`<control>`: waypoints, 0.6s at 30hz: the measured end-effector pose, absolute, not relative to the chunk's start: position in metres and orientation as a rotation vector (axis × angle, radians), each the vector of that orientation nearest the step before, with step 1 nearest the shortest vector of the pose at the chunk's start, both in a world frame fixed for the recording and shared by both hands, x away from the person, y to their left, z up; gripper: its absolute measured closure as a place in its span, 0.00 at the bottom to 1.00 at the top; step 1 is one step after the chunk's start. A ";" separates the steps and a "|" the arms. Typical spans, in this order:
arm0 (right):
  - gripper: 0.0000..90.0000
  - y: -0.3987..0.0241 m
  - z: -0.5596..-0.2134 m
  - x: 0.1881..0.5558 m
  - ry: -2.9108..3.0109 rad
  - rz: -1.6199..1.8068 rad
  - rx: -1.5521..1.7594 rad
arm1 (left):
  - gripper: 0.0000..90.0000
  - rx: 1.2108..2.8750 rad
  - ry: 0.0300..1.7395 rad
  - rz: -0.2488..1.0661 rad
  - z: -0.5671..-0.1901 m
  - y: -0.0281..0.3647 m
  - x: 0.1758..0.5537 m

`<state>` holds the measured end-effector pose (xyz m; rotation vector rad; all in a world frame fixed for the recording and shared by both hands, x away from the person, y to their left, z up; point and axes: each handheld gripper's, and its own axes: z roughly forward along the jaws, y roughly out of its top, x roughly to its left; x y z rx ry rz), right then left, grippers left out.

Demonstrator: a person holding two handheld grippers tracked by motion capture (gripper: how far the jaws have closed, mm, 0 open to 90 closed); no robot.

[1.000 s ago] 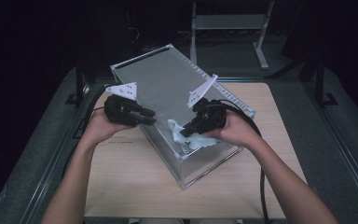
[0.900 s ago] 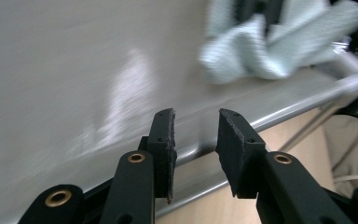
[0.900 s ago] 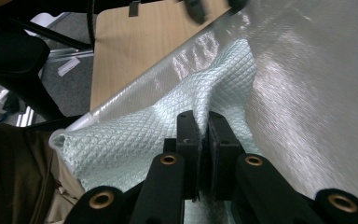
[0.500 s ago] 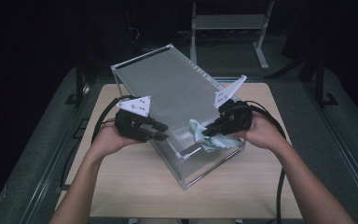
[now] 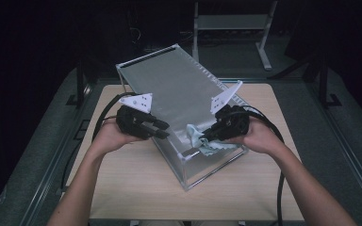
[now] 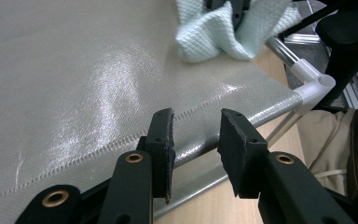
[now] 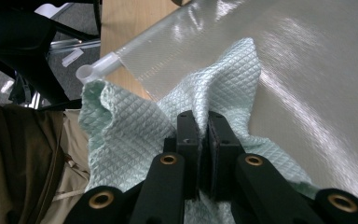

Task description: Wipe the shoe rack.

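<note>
A long box frame covered in silvery-grey fabric [image 5: 179, 89] lies slanted across the wooden table [image 5: 136, 188]. My right gripper [image 5: 206, 137] is shut on a pale green quilted cloth [image 5: 214, 149], which rests on the box's top near its front right corner. In the right gripper view the jaws [image 7: 203, 116] pinch a fold of the cloth [image 7: 130, 130]. My left gripper [image 5: 162, 131] stands open at the box's left top edge. In the left gripper view its jaws [image 6: 196, 119] straddle the stitched hem with a gap, and the cloth [image 6: 214, 32] lies farther along the top.
A white plastic corner joint [image 6: 314, 86] marks the box's near end. A metal stand [image 5: 226, 23] is behind the table, and dark rails [image 5: 82, 80] flank it. Black cables [image 5: 278, 188] trail from both grippers toward the table's front.
My right gripper has dragged the cloth to the right across the box top. The left gripper has shifted slightly down and right along the box's left edge.
</note>
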<state>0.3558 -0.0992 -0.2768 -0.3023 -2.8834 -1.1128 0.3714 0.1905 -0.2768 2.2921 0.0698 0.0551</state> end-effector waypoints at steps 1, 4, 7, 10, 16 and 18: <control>0.94 -0.098 -0.277 0.355 -2.886 -1.111 -0.300 | 0.72 2.293 0.068 0.059 -0.277 0.190 0.372; 0.94 -0.095 -0.277 0.353 -2.897 -1.102 -0.302 | 0.73 2.303 0.081 0.067 -0.275 0.190 0.377; 0.94 -0.092 -0.276 0.354 -2.911 -1.098 -0.307 | 0.73 2.315 0.081 0.071 -0.274 0.189 0.381; 0.94 -0.088 -0.277 0.357 -2.910 -1.094 -0.327 | 0.73 2.315 0.096 0.079 -0.274 0.191 0.387; 0.94 -0.076 -0.276 0.366 -2.937 -1.074 -0.363 | 0.73 2.305 0.146 0.097 -0.274 0.198 0.401; 0.94 -0.073 -0.277 0.370 -2.931 -1.082 -0.372 | 0.73 2.307 0.164 0.089 -0.273 0.201 0.403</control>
